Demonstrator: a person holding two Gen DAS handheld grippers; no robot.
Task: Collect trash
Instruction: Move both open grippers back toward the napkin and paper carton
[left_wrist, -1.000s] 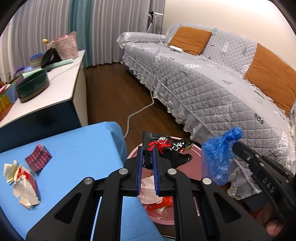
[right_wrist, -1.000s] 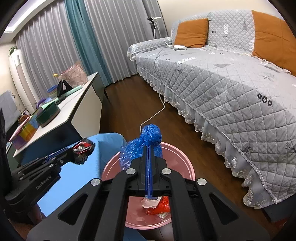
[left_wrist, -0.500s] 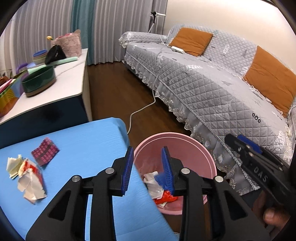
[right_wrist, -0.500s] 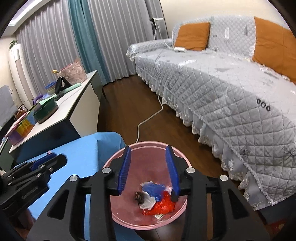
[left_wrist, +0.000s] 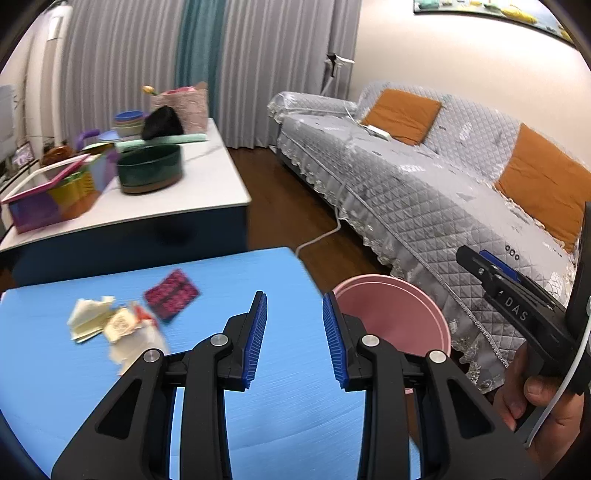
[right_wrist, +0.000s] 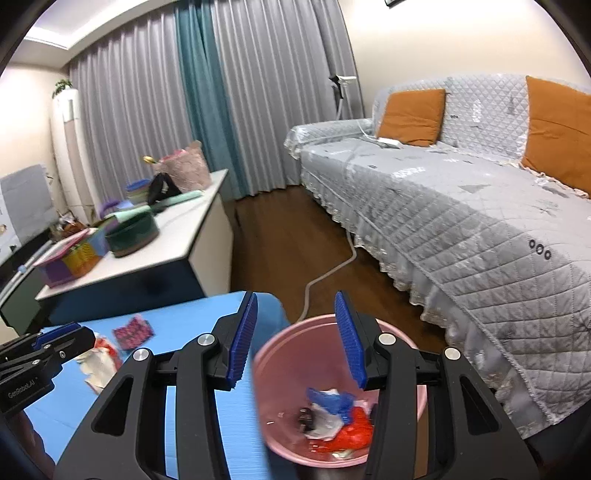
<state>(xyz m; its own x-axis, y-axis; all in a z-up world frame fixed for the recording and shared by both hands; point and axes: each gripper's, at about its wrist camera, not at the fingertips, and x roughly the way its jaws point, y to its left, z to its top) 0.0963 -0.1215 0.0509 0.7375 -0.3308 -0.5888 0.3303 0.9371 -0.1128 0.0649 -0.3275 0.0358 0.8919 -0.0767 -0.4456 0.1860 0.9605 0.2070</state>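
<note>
Crumpled cream and red paper scraps (left_wrist: 110, 328) and a pink blister pack (left_wrist: 171, 294) lie on our blue tabletop (left_wrist: 44, 369). Our left gripper (left_wrist: 294, 338) hangs over it, jaws parted, empty. Farther right, our right gripper (right_wrist: 297, 338), jaws parted, holds nothing above the round pink plastic bin (right_wrist: 280, 373) of wrappers.

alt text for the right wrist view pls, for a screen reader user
The open, empty right claw hangs over a pink bin holding a blue bag and red and white scraps. To its left, wrappers lie on a blue table by the left claw; a grey sofa stands behind.
</note>
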